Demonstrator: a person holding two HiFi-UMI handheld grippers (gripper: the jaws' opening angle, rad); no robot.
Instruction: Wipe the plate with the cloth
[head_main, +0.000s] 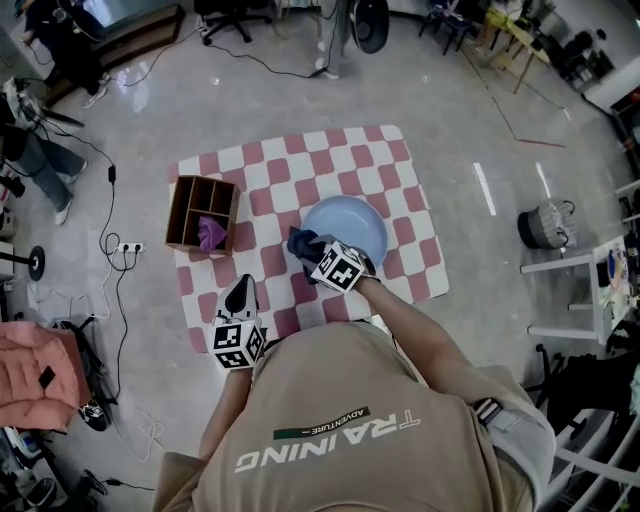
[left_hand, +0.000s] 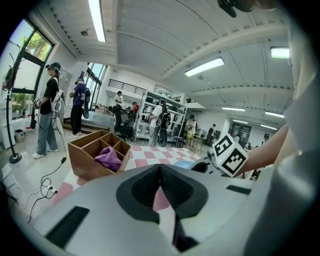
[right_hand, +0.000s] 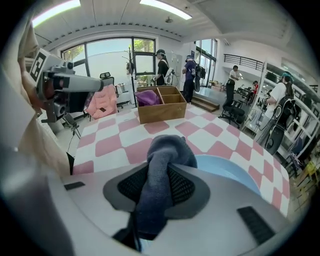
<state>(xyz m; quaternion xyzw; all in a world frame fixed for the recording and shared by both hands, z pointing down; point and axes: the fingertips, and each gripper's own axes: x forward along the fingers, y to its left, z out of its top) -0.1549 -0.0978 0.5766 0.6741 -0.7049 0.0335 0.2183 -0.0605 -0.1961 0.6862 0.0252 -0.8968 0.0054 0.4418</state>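
Observation:
A light blue plate lies on the pink-and-white checked mat. My right gripper is shut on a dark blue cloth, which hangs bunched at the plate's near left rim. In the right gripper view the cloth bulges out between the jaws, just left of the plate. My left gripper hovers over the mat's near left part, apart from the plate. Its jaws meet at the tips with nothing between them.
A wooden divided box stands at the mat's left edge with a purple cloth in one compartment. Cables and a power strip lie on the floor to the left. People stand around the room's edges.

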